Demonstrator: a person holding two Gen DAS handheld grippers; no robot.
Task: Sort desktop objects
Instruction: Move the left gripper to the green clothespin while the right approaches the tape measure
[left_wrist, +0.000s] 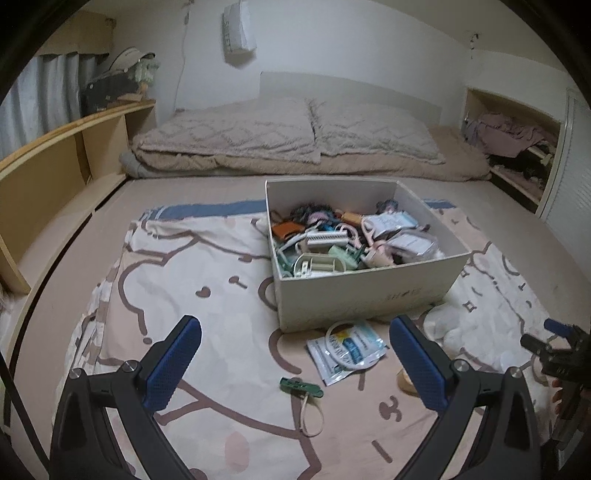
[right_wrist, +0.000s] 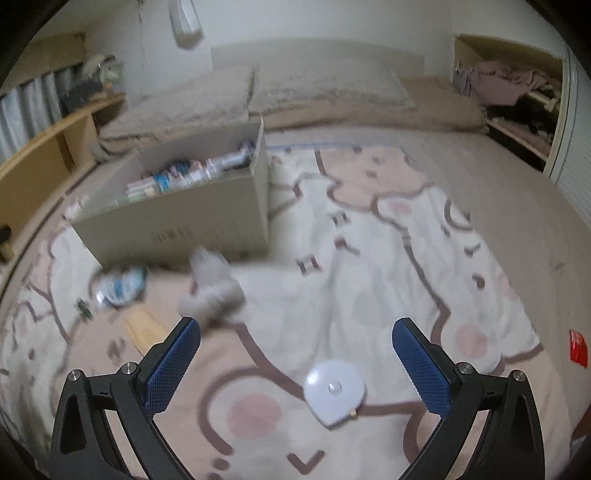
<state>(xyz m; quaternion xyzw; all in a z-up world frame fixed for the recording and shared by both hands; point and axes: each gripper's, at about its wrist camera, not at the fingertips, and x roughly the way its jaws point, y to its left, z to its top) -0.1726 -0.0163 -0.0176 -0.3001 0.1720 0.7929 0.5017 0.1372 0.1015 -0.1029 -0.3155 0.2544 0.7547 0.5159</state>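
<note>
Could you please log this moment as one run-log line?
left gripper: open, empty | right gripper: open, over white tape measure | box: part-filled

matt cardboard box (left_wrist: 354, 295), cloth blanket (left_wrist: 207, 266)

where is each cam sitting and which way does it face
Left wrist: on the left gripper, low over the blanket, facing the box and pillows; own open blue fingers and the right gripper at the edge show.
Right wrist: on the right gripper, aimed at a white round tape measure; own open fingers show.
Shared: box, blue-white packet, blanket.
</note>
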